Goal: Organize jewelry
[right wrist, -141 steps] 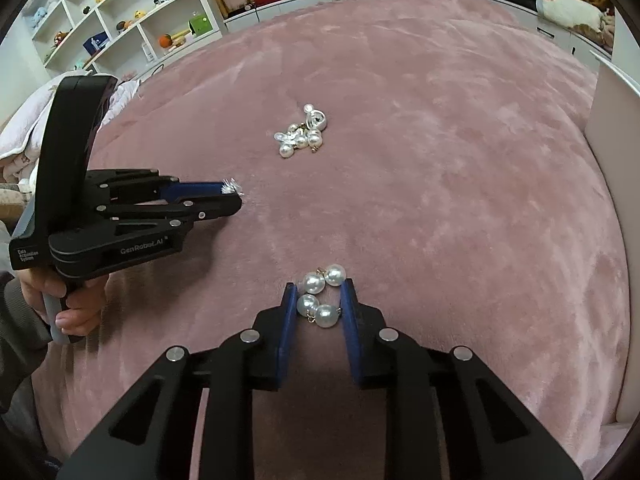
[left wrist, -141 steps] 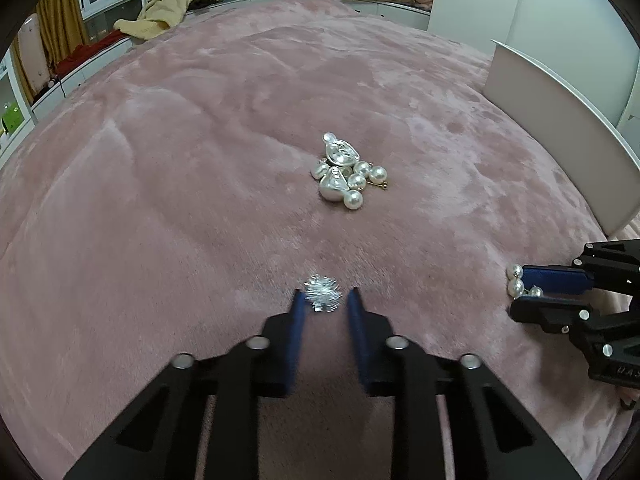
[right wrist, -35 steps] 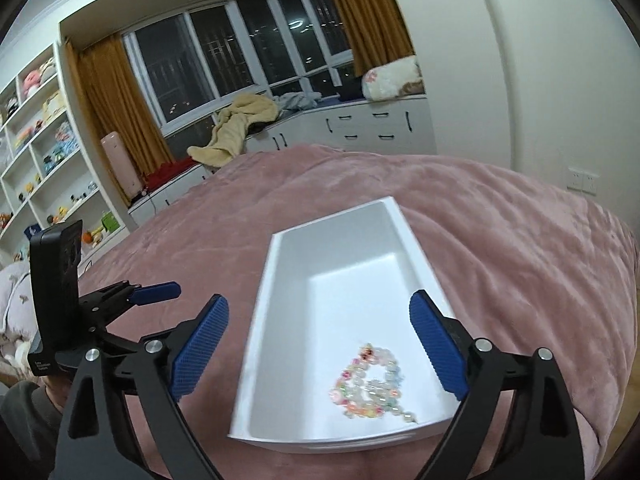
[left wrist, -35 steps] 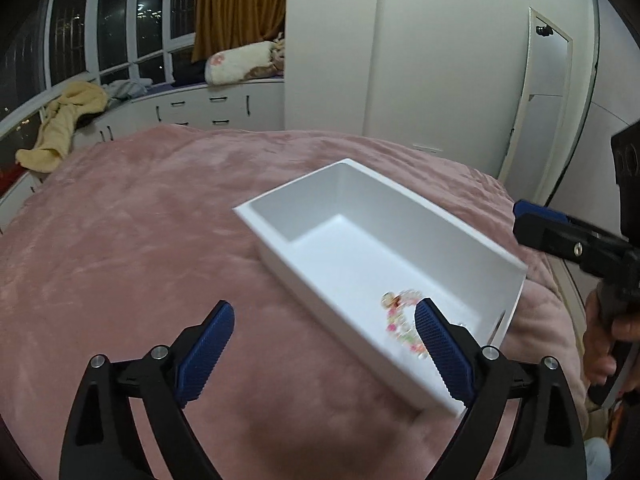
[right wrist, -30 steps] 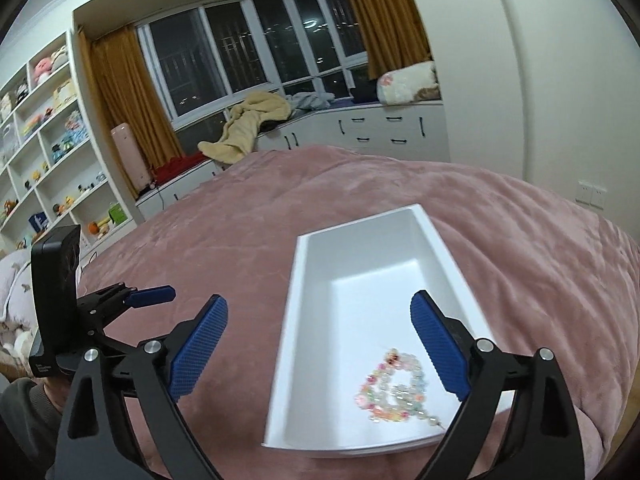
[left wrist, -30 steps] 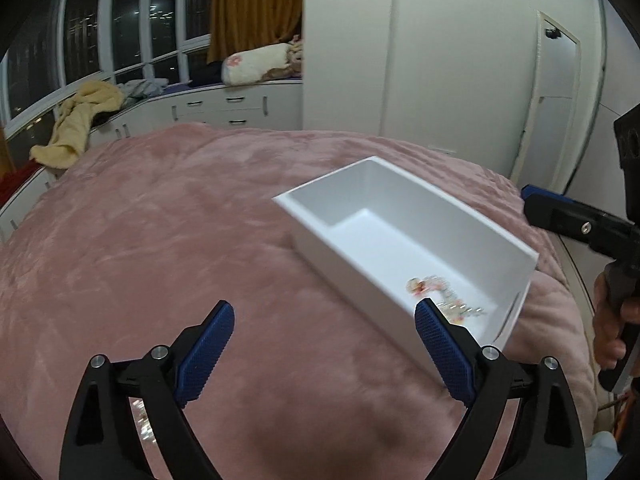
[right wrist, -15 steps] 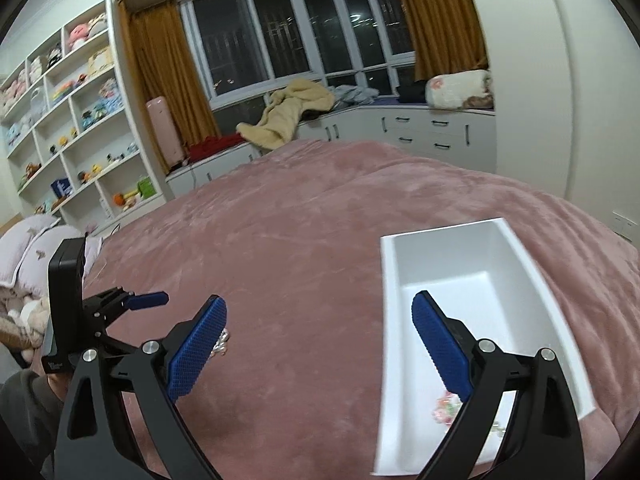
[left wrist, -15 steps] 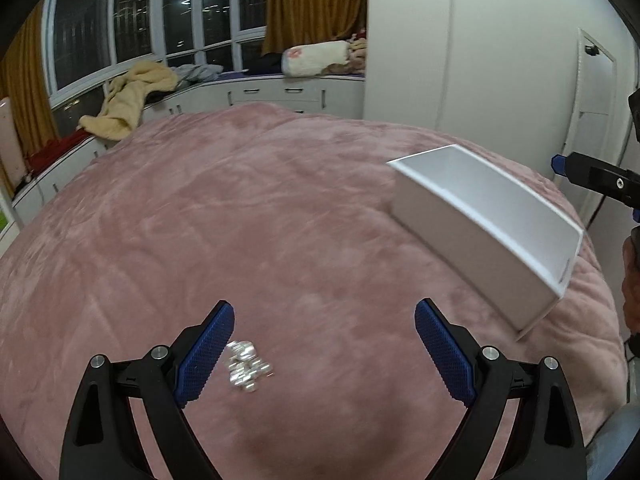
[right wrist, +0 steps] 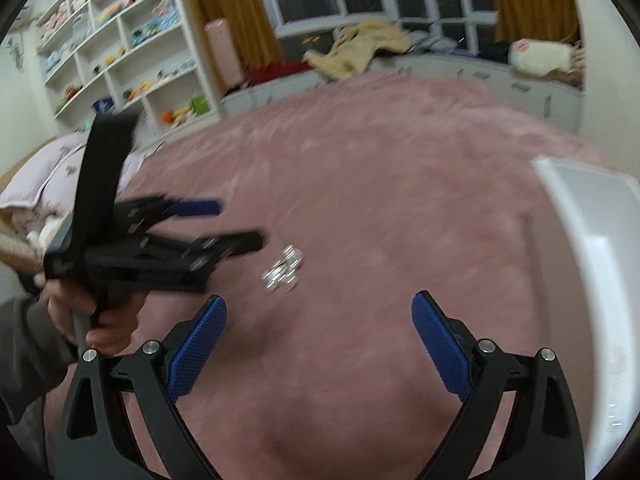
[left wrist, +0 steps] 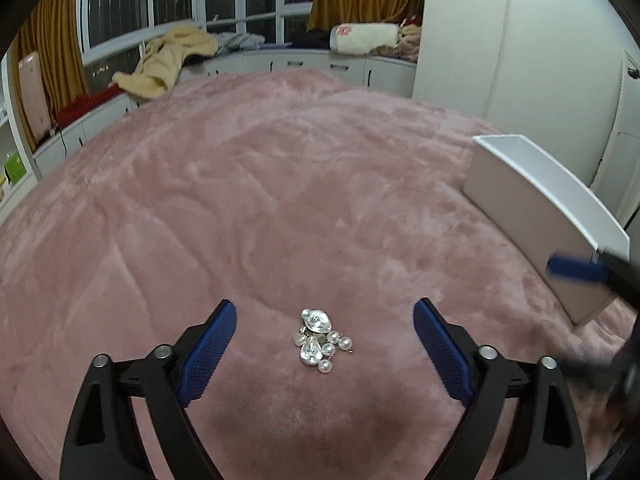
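A small heap of pearl and silver jewelry [left wrist: 322,340] lies on the pink plush blanket [left wrist: 280,184]. My left gripper [left wrist: 325,346] is wide open and empty, its jaws standing on either side of the heap, just above it. The heap also shows, blurred, in the right wrist view [right wrist: 283,270]. My right gripper [right wrist: 319,342] is wide open and empty, nearer the camera than the heap. A white box [left wrist: 536,204] stands at the right; it shows at the right edge of the right wrist view [right wrist: 592,264]. Its inside is mostly hidden.
The left gripper [right wrist: 192,236], held in a hand, shows at the left of the right wrist view. The right gripper's blue fingertip [left wrist: 572,269] shows beside the box. White shelves [right wrist: 120,64], low cabinets [left wrist: 304,64] and a white wall [left wrist: 520,40] surround the bed.
Both grippers, shut on jewelry earlier, opened over the white box and have swung left away from it. The left one has come down over the pearl heap.
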`<state>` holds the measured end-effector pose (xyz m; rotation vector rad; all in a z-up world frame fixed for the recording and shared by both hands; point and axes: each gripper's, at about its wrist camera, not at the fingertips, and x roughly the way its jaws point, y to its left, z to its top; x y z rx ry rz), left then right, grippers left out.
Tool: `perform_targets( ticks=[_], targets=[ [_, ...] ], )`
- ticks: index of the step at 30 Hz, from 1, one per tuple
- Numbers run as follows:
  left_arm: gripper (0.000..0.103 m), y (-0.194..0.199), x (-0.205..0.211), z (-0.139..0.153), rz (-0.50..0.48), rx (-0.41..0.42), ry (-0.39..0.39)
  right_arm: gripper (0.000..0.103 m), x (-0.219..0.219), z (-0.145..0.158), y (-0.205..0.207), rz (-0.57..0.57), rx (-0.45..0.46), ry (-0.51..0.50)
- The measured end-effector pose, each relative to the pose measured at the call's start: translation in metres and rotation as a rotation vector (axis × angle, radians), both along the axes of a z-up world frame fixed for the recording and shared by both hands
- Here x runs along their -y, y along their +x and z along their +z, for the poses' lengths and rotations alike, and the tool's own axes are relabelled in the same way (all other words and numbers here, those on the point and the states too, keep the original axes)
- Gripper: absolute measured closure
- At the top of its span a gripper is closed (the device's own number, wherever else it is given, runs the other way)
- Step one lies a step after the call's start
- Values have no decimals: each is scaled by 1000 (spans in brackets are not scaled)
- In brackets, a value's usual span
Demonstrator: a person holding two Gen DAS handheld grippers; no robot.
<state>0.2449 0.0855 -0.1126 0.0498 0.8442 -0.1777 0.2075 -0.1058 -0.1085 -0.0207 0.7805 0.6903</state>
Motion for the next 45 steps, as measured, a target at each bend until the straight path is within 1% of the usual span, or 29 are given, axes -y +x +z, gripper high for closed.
perform_targets(
  ticks=[1, 3, 4, 6, 8, 9, 12, 13, 14, 16, 17, 18, 19, 20, 21, 22, 25, 29, 32, 39, 41, 45],
  targets=[
    [24, 5, 0, -6, 0, -16, 2, 10, -11, -10, 1, 32, -10, -12],
    [25, 14, 1, -14, 1, -33, -1, 11, -26, -23, 4, 64, -28, -35],
    [26, 20, 2, -19, 1, -41, 6, 14, -32, -30, 7, 79, -42, -39],
    [26, 31, 4, -29, -3, -60, 11, 16, -46, -46, 13, 103, -65, -43],
    [27, 41, 6, -37, 1, -81, 18, 24, -56, -58, 18, 126, -89, -19],
    [28, 45, 6, -40, 3, -89, 19, 25, -59, -60, 22, 131, -96, -8],
    [37, 58, 4, -50, 12, -120, 11, 32, -71, -68, 33, 125, -96, 11],
    [42, 61, 3, -53, 15, -131, 4, 37, -76, -70, 38, 120, -99, 9],
    [43, 63, 2, -55, 16, -141, -5, 40, -78, -71, 41, 118, -102, 13],
    [58, 67, 1, -62, 17, -164, -4, 49, -81, -76, 47, 104, -109, 7],
    [63, 68, 0, -66, 13, -180, -8, 54, -83, -79, 52, 100, -122, 8],
    [73, 68, -1, -69, 11, -189, -10, 56, -84, -82, 55, 98, -132, 6],
    [79, 68, -1, -75, 10, -205, -8, 63, -84, -86, 57, 96, -142, 6],
    [81, 68, -2, -79, 11, -212, -6, 72, -83, -88, 58, 94, -148, 7],
    [84, 67, -4, -83, 16, -214, -6, 79, -82, -91, 60, 89, -160, 10],
    [84, 65, -6, -86, 23, -216, -12, 93, -80, -93, 61, 83, -170, 17],
    [84, 60, -13, -87, 34, -218, -43, 93, -75, -95, 63, 80, -183, 39],
    [84, 53, -18, -86, 36, -219, -42, 93, -77, -87, 56, 96, -145, 30],
    [84, 44, -22, -81, 38, -214, -45, 93, -71, -79, 54, 90, -130, 52],
    [84, 26, -29, -69, 40, -200, -36, 93, -44, -52, 43, 37, -98, 101],
    [84, 21, -29, -64, 37, -193, -56, 93, -37, -41, 36, 35, -88, 109],
    [84, 10, -23, -44, 24, -152, -89, 93, -30, -18, 28, 33, -51, 104]
  ],
)
